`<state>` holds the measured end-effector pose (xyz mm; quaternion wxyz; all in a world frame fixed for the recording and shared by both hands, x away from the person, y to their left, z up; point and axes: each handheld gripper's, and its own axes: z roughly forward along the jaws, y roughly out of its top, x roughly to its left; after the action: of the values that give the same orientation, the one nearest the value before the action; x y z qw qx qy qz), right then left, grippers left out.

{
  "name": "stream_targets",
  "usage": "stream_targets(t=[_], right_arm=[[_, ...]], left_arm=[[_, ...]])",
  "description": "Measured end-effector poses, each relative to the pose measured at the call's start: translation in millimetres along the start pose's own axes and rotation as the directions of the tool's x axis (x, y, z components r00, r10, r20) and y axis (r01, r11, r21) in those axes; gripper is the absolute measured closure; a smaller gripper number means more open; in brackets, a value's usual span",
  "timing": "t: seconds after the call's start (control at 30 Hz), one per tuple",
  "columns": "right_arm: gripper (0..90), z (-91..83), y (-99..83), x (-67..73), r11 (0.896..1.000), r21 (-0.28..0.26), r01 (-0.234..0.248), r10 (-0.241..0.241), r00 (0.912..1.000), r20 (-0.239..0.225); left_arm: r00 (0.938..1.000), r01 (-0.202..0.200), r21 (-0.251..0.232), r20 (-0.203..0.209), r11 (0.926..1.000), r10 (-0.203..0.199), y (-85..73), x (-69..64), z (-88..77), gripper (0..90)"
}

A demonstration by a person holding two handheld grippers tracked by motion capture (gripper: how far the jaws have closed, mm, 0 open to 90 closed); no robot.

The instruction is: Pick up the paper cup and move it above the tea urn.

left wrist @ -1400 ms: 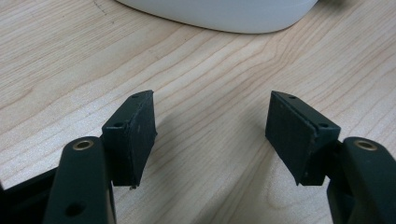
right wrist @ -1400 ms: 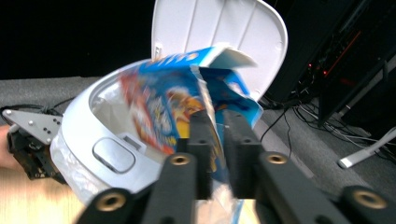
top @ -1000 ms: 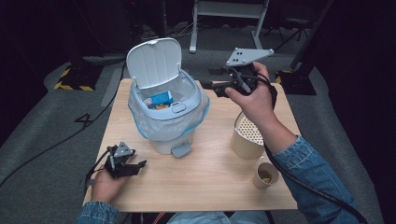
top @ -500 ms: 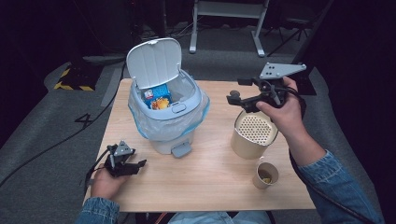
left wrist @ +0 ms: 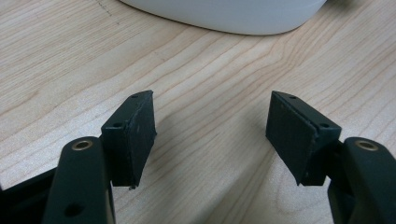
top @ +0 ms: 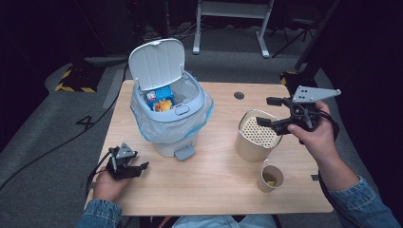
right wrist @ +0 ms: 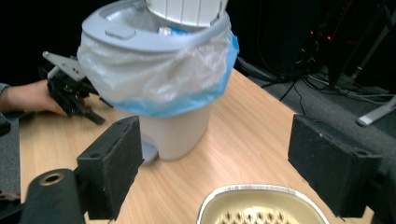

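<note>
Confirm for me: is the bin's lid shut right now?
No, the lid stands raised behind the bin, leaving colourful packets visible inside.

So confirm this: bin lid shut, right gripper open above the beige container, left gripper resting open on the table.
Not quite. The bin lid stands open, as the high view shows. The rest holds: right gripper open above the beige container, left gripper resting open on the table.

a light wooden table (top: 218, 190) carries a grey pedal bin (top: 172, 124) with its lid up and a blue-edged liner, near the left middle. to the right stands a beige canister (top: 253, 142) with a perforated top, and just in front of it a small paper cup (top: 271, 178). a dark round grommet (top: 239, 95) sits near the far edge.
</note>
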<state>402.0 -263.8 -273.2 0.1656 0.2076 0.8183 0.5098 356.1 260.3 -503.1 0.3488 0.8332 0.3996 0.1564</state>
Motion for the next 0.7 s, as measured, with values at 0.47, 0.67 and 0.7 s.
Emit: stream_targets(t=[0.47, 0.67, 0.7], right_arm=[[18.2, -24.9, -64.7, -4.8, 0.995, 0.095, -0.032, 0.03, 0.9992, 0.025], [18.4, -37.0, -87.3, -0.9, 0.99, 0.136, -0.042, 0.039, 0.9989, 0.028], [18.4, -39.8, -92.6, 0.8, 0.989, 0.144, -0.043, 0.04, 0.9988, 0.028]], left_arm=[[1.0, 0.007, -0.004, -0.007, 1.0, -0.007, -0.6, 0.1, 0.0, 33.3], [0.9999, 0.002, -0.004, -0.01, 1.0, -0.002, -0.7, 0.4, -0.2, 33.3], [0.9999, 0.002, -0.003, -0.01, 1.0, -0.002, -0.7, 0.5, -0.3, 33.3]])
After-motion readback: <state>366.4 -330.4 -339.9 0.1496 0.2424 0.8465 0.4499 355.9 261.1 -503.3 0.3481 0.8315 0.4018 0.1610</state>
